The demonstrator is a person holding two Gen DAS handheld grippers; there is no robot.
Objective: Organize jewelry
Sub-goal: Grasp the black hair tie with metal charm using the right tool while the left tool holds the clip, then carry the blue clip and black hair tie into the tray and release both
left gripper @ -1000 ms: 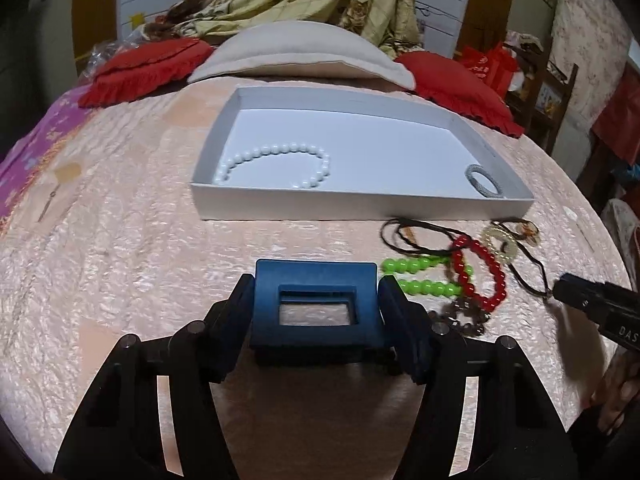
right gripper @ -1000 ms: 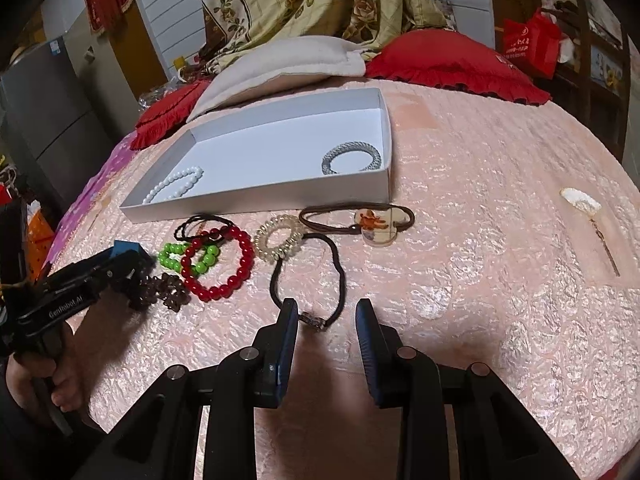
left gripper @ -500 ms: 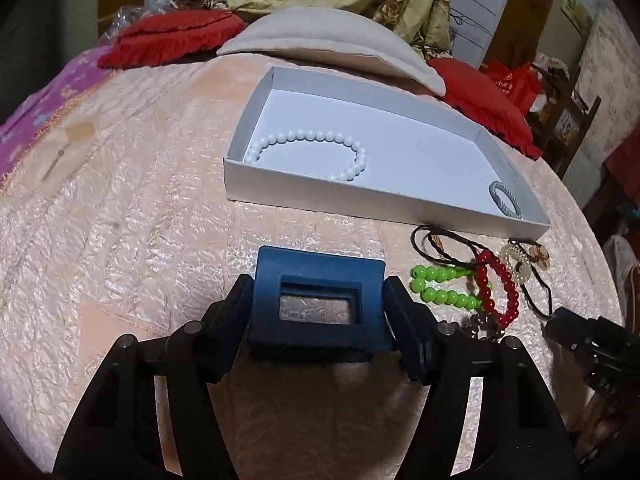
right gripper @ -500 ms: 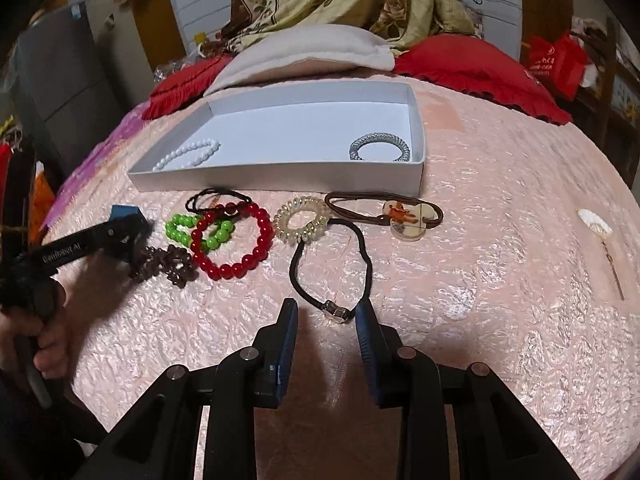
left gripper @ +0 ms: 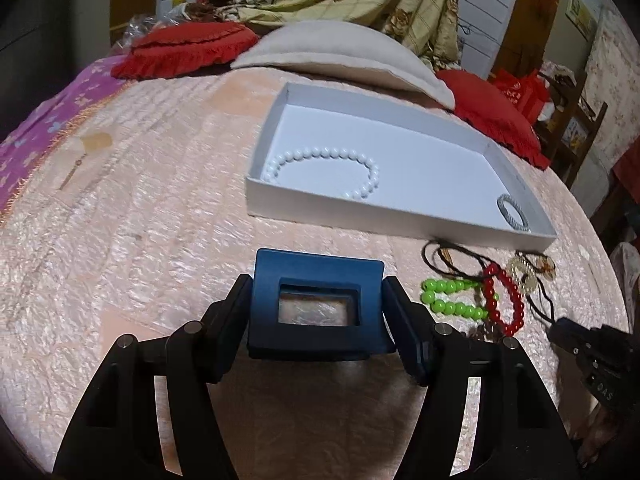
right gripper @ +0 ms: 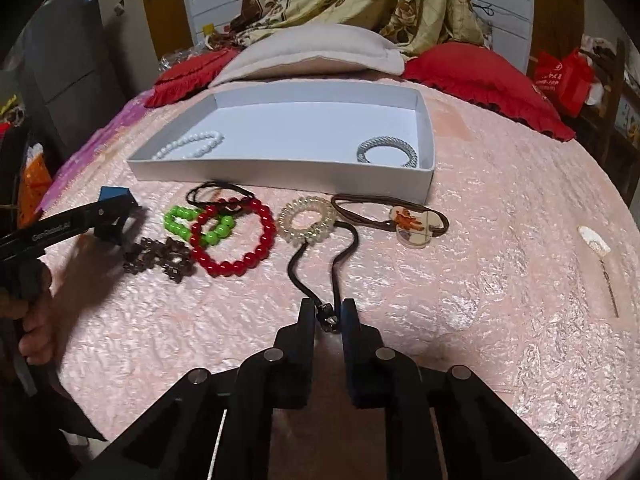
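My right gripper (right gripper: 327,316) points down at the pink bedspread. Its jaws are closing, and they pinch the metal clasp end of a black cord bracelet (right gripper: 296,272). My left gripper (left gripper: 316,312) is shut on a blue rectangular clip (left gripper: 316,276) just above the cover. A white box (right gripper: 280,172) behind holds a white pearl bracelet (right gripper: 188,144) and a grey bangle (right gripper: 386,150). In front of the box lie a red bead bracelet (right gripper: 240,264), green beads (right gripper: 176,220), a brown bracelet (right gripper: 160,258), a clear coil tie (right gripper: 308,220) and a brown cord with a pendant (right gripper: 412,224).
A beige pillow (right gripper: 312,52) and red cushions (right gripper: 480,76) lie behind the box. A hairpin with a white tip (right gripper: 596,244) rests on the cover at the right. A person's hand (right gripper: 32,320) holds the left gripper's handle at the left edge.
The right jaws have narrowed around the black cord's clasp, and the cord's loop is squeezed slimmer. The left gripper has rolled a little with the blue clip still in it.
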